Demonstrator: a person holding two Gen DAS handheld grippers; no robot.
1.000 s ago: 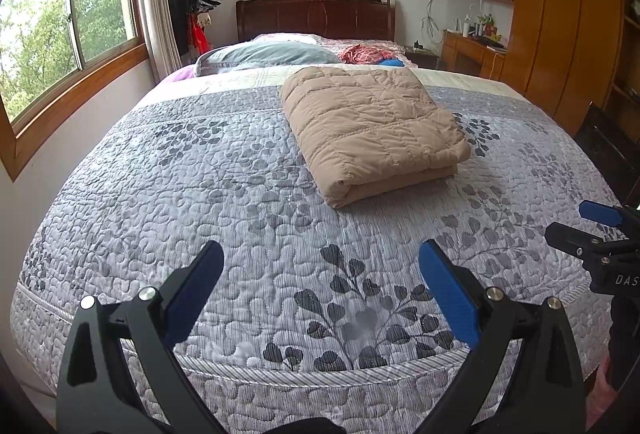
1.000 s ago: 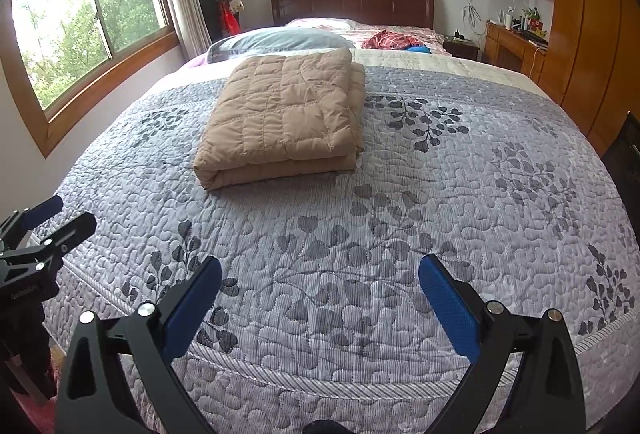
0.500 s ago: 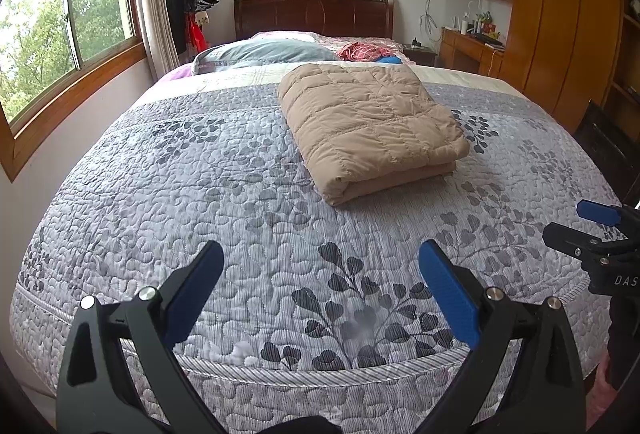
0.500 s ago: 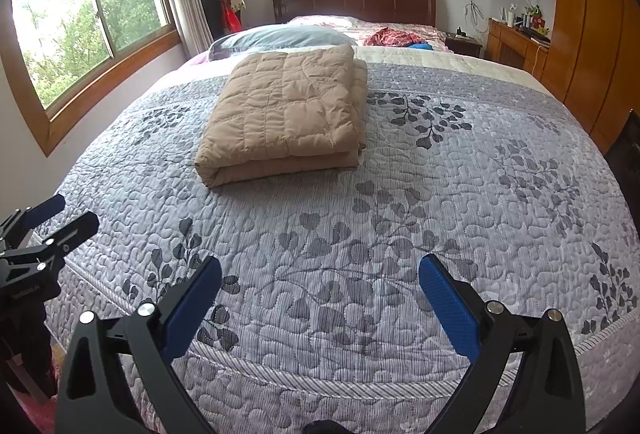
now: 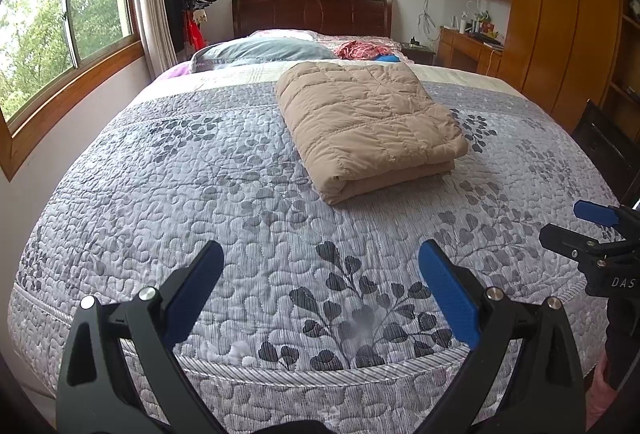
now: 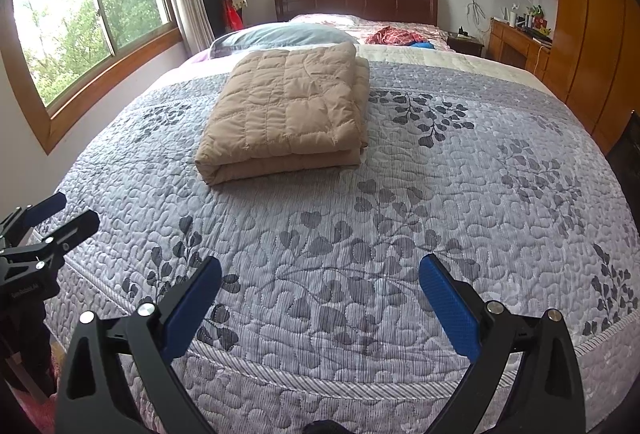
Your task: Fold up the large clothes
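Note:
A tan quilted garment [image 5: 368, 122] lies folded into a thick rectangle in the middle of the bed [image 5: 160, 194]; it also shows in the right wrist view [image 6: 288, 110]. My left gripper [image 5: 320, 262] hovers open over the foot edge of the bed, well short of the garment, with nothing between its blue pads. My right gripper [image 6: 320, 274] is open and empty too, at the same edge further right. Each gripper appears in the other's view: the right gripper [image 5: 576, 226] at the far right, the left gripper [image 6: 60, 214] at the far left.
A grey leaf-patterned bedspread [image 6: 440, 194] covers the bed. Pillows [image 5: 260, 50] and a red checked cloth [image 5: 360, 50] lie by the dark headboard [image 5: 312, 14]. Windows line the left wall, a coat stand [image 5: 188, 2] fills the corner, and a wooden wardrobe [image 5: 568, 34] stands right.
Both views have drifted only slightly; the folded garment and both open grippers stay where they were.

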